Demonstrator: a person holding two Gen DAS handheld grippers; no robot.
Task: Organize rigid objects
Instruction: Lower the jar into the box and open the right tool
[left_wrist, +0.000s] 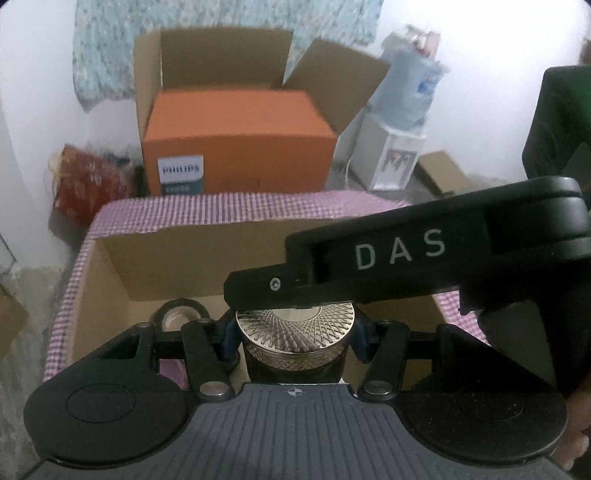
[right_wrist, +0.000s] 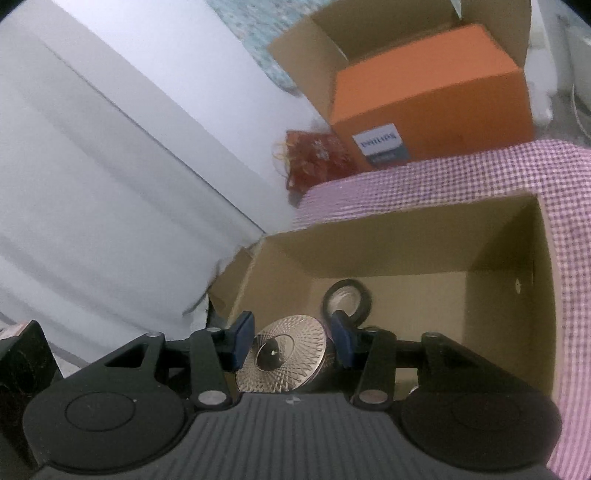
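Note:
A dark jar with an engraved metal lid (left_wrist: 295, 328) sits between my left gripper's (left_wrist: 293, 338) blue pads, which are shut on it over an open cardboard box (left_wrist: 184, 258). The same lid (right_wrist: 282, 358) shows in the right wrist view, tilted, between the blue pads of my right gripper (right_wrist: 291, 345), which close on its rim. The right gripper's black body (left_wrist: 406, 258) crosses above the lid in the left wrist view. A roll of black tape (left_wrist: 179, 314) lies on the box floor; it also shows in the right wrist view (right_wrist: 347, 301).
The box stands on a pink checked cloth (left_wrist: 240, 210). Behind it are an orange Philips box (left_wrist: 240, 147) inside a larger carton, a red bag (left_wrist: 88, 181) at left and a water dispenser (left_wrist: 402, 122) at right. A white wall (right_wrist: 110, 184) lies left.

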